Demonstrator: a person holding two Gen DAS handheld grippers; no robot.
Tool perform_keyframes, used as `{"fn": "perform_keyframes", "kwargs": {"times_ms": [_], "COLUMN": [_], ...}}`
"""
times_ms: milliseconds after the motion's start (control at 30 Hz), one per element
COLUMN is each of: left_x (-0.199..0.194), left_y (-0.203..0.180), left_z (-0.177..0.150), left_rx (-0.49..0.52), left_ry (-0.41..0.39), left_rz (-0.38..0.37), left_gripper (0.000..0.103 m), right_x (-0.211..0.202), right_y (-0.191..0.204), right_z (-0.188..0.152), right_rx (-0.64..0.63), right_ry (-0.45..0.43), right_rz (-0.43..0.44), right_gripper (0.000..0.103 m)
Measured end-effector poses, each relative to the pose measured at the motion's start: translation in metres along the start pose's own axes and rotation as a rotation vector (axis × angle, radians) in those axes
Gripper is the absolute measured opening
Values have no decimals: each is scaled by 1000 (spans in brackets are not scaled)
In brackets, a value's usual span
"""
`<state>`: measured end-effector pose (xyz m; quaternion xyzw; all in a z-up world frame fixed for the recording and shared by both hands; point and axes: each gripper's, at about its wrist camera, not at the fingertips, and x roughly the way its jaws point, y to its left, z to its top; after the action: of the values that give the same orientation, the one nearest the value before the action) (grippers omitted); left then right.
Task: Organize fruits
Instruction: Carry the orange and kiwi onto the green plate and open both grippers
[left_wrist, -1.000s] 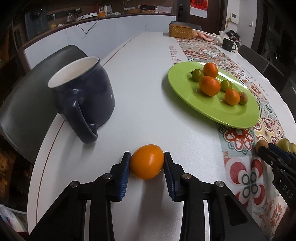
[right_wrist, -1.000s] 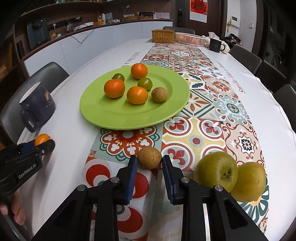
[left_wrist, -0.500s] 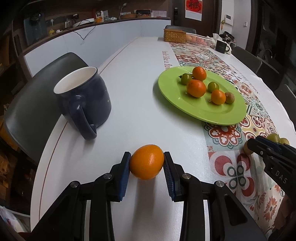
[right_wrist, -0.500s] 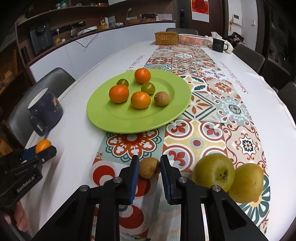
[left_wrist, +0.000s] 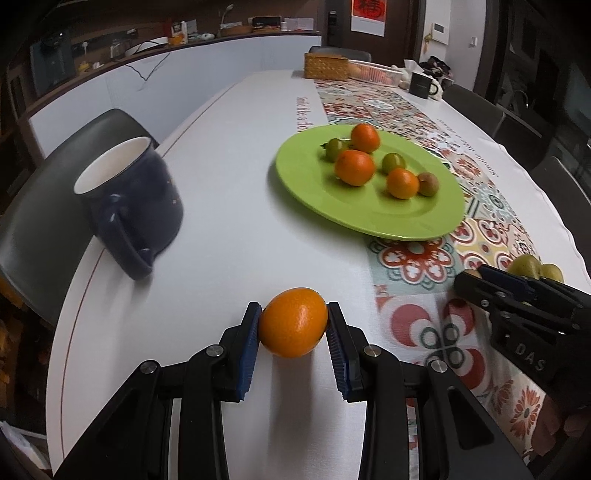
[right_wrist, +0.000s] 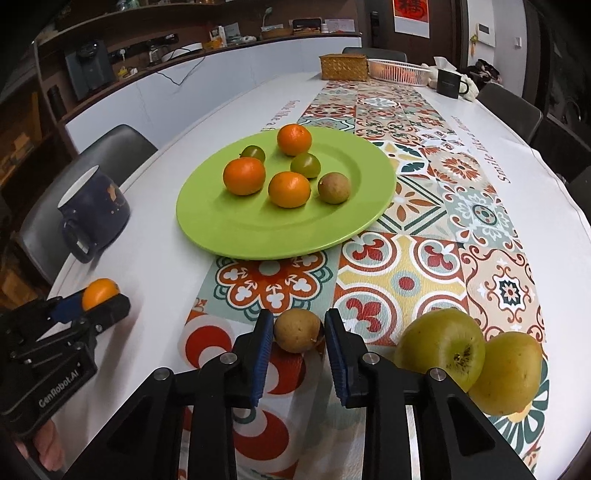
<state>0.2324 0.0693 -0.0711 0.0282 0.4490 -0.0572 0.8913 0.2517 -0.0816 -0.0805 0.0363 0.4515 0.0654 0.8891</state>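
Clearly, both tongs are loaded: the left gripper (left_wrist: 293, 328) pinches a mandarin orange (left_wrist: 293, 323) by its widest girth, over the white cloth, near the green plate (left_wrist: 369, 218); the right gripper (right_wrist: 298, 332) is pressed onto a small brown longan-like fruit (right_wrist: 297, 329), nearer the plate, just beside two yellow-green apples (right_wrist: 443, 345). Both fruits look light, round and smooth, likely to roll; the mandarin's soft skin probably bruises under hard squeezing.
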Motion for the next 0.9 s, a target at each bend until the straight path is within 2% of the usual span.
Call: {"fn": "perform_keyframes", "kwargs": {"times_ms": [367, 900], "left_x": [-21, -76], "left_y": [-15, -37], "left_z": [3, 31], "left_rx": [15, 37], "left_ry": [-30, -145], "left_rz": [-13, -33], "left_gripper": [35, 35], "right_x": [-17, -84], "right_y": [-1, -4], "right_z": [2, 34], "right_rx": [1, -52], "right_ry": [-36, -187], "right_rz": [37, 102], "right_gripper": [29, 29]}}
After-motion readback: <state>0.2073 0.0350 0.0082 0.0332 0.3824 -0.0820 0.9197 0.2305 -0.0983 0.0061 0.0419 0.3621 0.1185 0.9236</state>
